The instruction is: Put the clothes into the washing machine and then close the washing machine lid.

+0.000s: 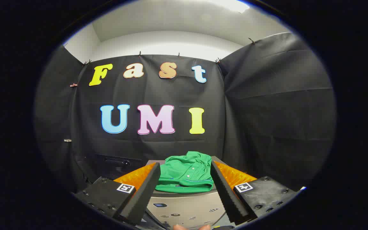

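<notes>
We hold the gripper [185, 185] with its jaws spread wide and nothing between them. Just ahead, framed by the two fingers, a green shirt [186, 174] lies folded in a loose heap on top of the washing machine [187, 207], whose pale front panel with small buttons shows below the fingers. We cannot tell whether the lid is open or shut, because the shirt covers the part of the top we see.

The shirt is soft and bunched, so the main risk as we judge it is a poor pinch: if the jaws close on a single top fold, the rest may unfold and trail, snagging on the rim of the machine or sliding off the far side. Closing too high would catch only air or a thin edge, and the cloth could slip out on the lift. Coming in too low, the fingers could strike the hard top of the machine before reaching the fabric. If the shirt sits on a closed lid, lifting that lid first would tip it off.
</notes>
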A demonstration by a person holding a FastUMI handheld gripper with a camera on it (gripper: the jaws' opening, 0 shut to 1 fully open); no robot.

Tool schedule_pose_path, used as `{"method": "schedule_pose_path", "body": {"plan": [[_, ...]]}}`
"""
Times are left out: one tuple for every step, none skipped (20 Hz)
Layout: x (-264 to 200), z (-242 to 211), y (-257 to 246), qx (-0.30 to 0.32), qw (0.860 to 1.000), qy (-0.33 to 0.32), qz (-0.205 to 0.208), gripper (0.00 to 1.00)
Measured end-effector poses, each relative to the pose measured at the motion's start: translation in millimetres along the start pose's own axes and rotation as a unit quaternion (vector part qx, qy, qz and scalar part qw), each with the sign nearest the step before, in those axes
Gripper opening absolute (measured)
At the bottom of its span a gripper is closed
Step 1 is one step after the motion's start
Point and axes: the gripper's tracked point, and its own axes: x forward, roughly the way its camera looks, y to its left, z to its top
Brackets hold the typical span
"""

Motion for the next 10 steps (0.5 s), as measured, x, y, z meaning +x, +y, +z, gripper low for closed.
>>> {"method": "schedule_pose_path", "body": {"plan": [[0.5,0.4,0.7,-0.001,1.0,-0.001,0.0,0.98],[0.6,0.4,1.2,-0.002,1.0,0.0,-0.001,0.98],[0.8,-1.1,1.4,-0.002,1.0,0.001,-0.001,0.98],[0.5,-1.3,1.9,-0.001,1.0,0.002,-0.001,0.98],[0.2,-2.3,2.0,-0.001,1.0,0.003,-0.001,0.98],[0.6,-2.7,2.2,-0.001,1.0,0.004,0.0,0.98],[1.3,-3.3,2.0,-0.002,1.0,0.005,0.0,0.98],[1.0,-3.4,1.6,-0.002,1.0,0.005,0.0,0.98],[1.9,-4.1,1.9,-0.002,1.0,0.005,0.0,0.98],[1.6,-3.6,0.9,-0.001,1.0,0.004,-0.001,0.98]]}}
